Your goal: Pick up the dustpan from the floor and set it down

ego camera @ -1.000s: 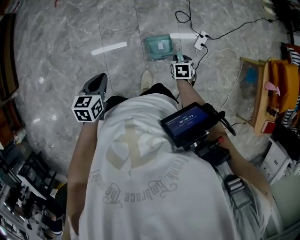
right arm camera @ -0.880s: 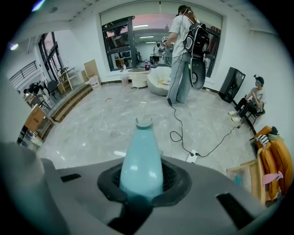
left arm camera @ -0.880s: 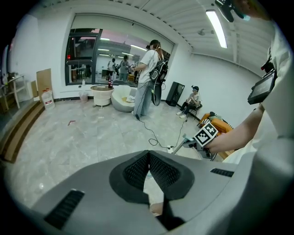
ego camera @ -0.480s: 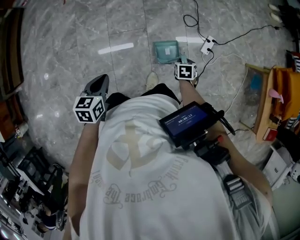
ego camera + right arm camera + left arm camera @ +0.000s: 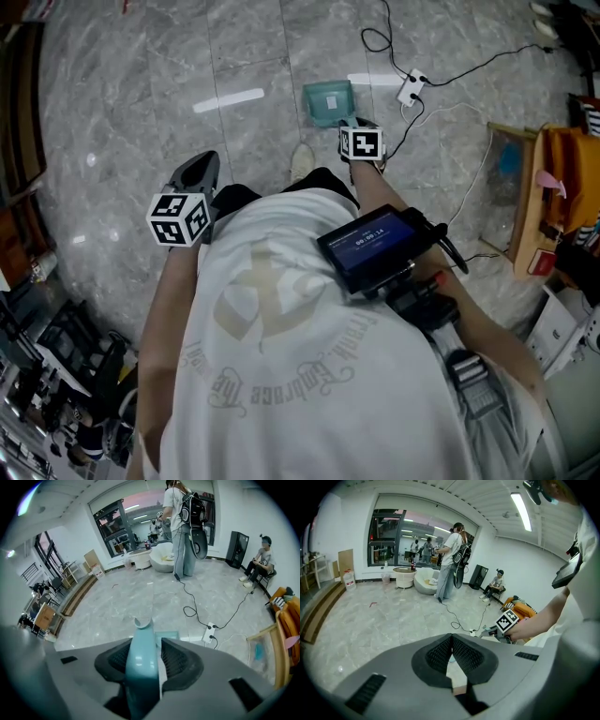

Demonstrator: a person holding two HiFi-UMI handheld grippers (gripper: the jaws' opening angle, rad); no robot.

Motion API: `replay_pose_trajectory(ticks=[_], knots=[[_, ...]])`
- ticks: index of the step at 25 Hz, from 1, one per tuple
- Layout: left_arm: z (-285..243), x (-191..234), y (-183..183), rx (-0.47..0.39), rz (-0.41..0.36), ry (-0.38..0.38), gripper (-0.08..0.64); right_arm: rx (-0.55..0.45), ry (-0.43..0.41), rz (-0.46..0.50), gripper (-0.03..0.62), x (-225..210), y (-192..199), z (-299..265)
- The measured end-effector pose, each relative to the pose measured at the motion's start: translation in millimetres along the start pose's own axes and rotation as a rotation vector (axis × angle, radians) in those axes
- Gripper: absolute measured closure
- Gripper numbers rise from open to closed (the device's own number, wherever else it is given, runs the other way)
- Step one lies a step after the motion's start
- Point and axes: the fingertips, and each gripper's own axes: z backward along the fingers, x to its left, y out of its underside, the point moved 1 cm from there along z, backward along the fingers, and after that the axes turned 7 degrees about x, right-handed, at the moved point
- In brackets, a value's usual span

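**First onlooker:** Two claws in shot, one job. Which has the pale teal plastic dustpan (image 5: 328, 101)?

**Second onlooker:** The right claw (image 5: 354, 127), plainly. The dustpan's scoop (image 5: 168, 634) sits on the grey marble floor (image 5: 141, 112) just ahead of that claw. Its rounded teal handle (image 5: 140, 663) runs back from the scoop and up between the two black pads. The jaws are opening around it. A pale sliver shows along one side of the handle, so I judge the hold slack rather than tight.

**First onlooker:** And the long axis?

**Second onlooker:** Scoop away from the person, handle toward them, nearly in line with the way the claw points. A withdrawal would want to go back along that line, or a pad could drag the handle sideways.

**First onlooker:** The left claw (image 5: 192, 173)?

**Second onlooker:** Well apart, on the other side of the person's body and aimed at bare floor. Its pads meet at the tips with nothing between them.

**First onlooker:** What can't you make out?

**Second onlooker:** Whether the scoop lies flat. From above, the black-and-white marker cube (image 5: 361, 143) covers the handle. From the claw's own camera, its grey body blocks all but a corner of the scoop. A white power strip (image 5: 410, 89) with black cables lies near the scoop, apart from it.
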Motion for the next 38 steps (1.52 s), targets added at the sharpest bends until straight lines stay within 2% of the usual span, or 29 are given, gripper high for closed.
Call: replay_pose_trajectory(ticks=[10, 14, 16, 20, 27, 30, 33, 38], knots=[[-19.6, 8.9, -4.9, 0.011, 0.006, 0.045, 0.548, -0.066, -0.024, 0.0, 0.403, 10.0, -14.3, 12.1], [-18.7, -10.7, 1.2, 0.004, -0.023, 0.078, 0.548, -0.137, -0.027, -0.004, 0.407, 8.4, -5.7, 38.9], [-13.1, -24.0, 4.7, -0.004, -0.036, 0.094, 0.548, -0.181, -0.025, 0.002, 0.431, 6.0, -0.8, 59.9], [-6.2, -34.5, 6.9, -0.026, -0.072, 0.12, 0.548, -0.279, -0.007, 0.03, 0.549, 6.5, -2.5, 95.7], [9.6, -37.4, 29.7, -0.047, -0.133, 0.151, 0.548, -0.407, -0.054, 0.07, 0.575, 41.6, 0.2, 156.5], [17.2, -39.0, 34.0, -0.065, -0.118, 0.18, 0.548, -0.456, -0.081, 0.077, 0.575, 60.0, 3.7, 183.7], [29.8, -39.2, 46.4, -0.093, -0.111, 0.209, 0.548, -0.518, -0.097, 0.086, 0.575, 84.8, 19.9, 211.7], [49.2, -42.2, 54.1, -0.137, -0.168, 0.253, 0.548, -0.593, -0.106, 0.089, 0.575, 118.7, 52.0, 249.7]])
